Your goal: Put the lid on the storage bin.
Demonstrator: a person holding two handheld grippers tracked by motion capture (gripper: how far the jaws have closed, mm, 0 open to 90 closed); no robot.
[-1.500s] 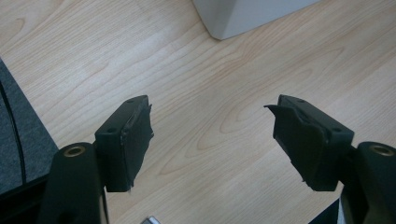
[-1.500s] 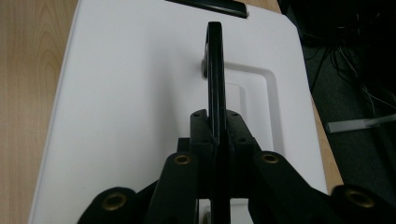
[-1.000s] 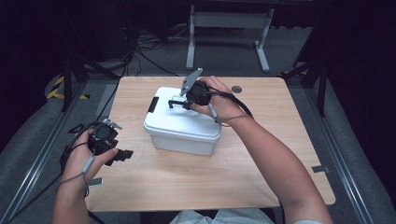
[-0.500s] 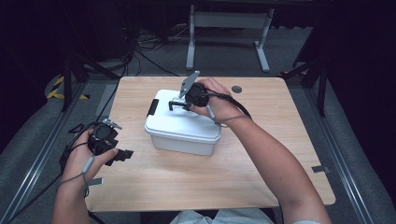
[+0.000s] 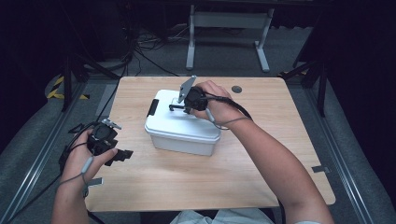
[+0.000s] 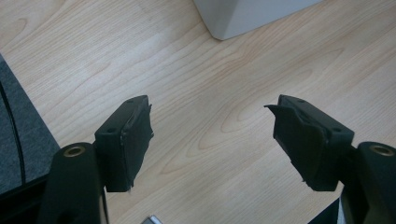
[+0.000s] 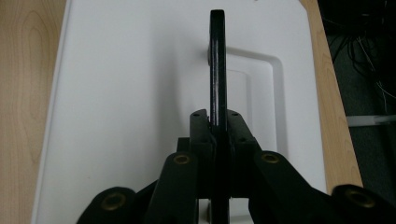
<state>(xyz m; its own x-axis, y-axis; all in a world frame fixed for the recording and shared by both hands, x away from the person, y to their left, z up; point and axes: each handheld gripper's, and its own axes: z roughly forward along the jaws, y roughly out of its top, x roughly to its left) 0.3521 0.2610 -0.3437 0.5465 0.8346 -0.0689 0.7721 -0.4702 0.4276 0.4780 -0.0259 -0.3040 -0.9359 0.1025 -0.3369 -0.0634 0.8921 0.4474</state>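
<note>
The right gripper (image 7: 218,135) clenches the box's black handle (image 7: 217,65), which runs toward 12 o'clock; the left gripper (image 6: 212,140) idles released.

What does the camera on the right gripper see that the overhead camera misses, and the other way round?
Right gripper view: close up, the right gripper has its jaws shut on the black handle, which stands upright above a recess in the lid.

High view: the left gripper held open near the table's left edge, both forearms, a black side latch, the floor cables.

Both: the white box on the wooden table.
</note>
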